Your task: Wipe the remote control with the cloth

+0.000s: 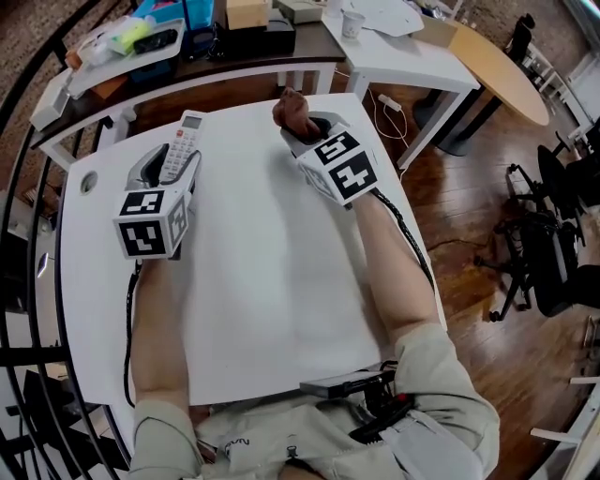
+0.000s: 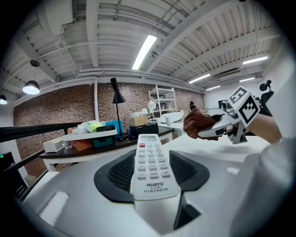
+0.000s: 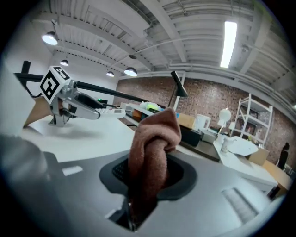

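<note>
A white remote control [image 1: 180, 147] with grey buttons and a red one [image 2: 151, 162] sticks out forward from my left gripper [image 1: 167, 169], which is shut on its lower end above the white table [image 1: 253, 272]. A bunched brown cloth [image 1: 295, 114] is clamped in my right gripper [image 1: 307, 131], which is shut on it; in the right gripper view the cloth [image 3: 152, 152] stands up between the jaws. The two grippers hang side by side over the far part of the table, apart from each other. In the left gripper view, the right gripper [image 2: 217, 128] with the cloth shows at the right.
A dark desk [image 1: 187, 52] behind the table carries a tray, boxes and a lamp. A second white table [image 1: 403, 47] with a paper cup [image 1: 352, 23] stands at the back right. Office chairs [image 1: 553, 253] stand on the wooden floor at the right. A black railing [image 1: 28, 309] curves along the left.
</note>
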`<act>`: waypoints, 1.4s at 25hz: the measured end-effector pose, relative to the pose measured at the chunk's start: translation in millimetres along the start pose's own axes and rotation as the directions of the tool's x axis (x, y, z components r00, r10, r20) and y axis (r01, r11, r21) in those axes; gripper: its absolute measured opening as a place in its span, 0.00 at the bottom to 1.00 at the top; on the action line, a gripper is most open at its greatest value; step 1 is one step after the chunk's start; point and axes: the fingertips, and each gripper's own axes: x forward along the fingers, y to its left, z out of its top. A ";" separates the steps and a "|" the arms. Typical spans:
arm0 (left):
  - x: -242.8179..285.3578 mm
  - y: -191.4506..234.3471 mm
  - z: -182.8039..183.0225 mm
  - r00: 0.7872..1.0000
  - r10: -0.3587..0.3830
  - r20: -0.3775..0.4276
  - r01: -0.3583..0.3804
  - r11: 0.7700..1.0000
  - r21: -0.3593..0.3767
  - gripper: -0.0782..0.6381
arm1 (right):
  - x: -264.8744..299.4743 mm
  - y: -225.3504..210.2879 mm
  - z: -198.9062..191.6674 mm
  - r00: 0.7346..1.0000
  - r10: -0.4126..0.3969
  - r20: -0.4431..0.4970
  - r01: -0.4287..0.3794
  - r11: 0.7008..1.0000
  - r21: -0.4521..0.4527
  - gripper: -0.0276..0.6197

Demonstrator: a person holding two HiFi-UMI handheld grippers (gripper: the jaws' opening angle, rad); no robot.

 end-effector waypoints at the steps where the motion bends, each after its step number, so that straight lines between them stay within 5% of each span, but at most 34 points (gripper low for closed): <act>1: 2.6 0.9 -4.9 1.000 0.003 -0.022 -0.003 1.000 0.002 0.45 | 3.4 2.9 -6.3 1.000 0.016 -0.026 -0.016 1.000 0.000 0.20; 13: 21.8 -2.0 -46.8 0.974 -0.016 -0.227 0.020 1.000 0.016 0.45 | 24.5 32.7 -50.1 0.967 0.134 -0.216 -0.146 0.988 -0.041 0.24; 22: 26.6 1.6 -61.8 0.963 -0.003 -0.269 0.015 0.999 0.042 0.46 | 24.5 36.6 -52.4 0.961 0.163 -0.224 -0.176 0.984 -0.038 0.46; 29: 16.7 10.7 -44.1 0.978 0.037 -0.206 -0.027 0.998 0.049 0.49 | 10.7 21.5 -32.0 0.976 0.145 -0.163 -0.152 0.988 -0.028 0.53; 35: -12.5 3.9 6.2 0.999 0.051 -0.006 -0.051 0.999 -0.001 0.47 | -32.0 -2.3 31.0 0.998 0.023 0.051 -0.022 1.000 -0.010 0.53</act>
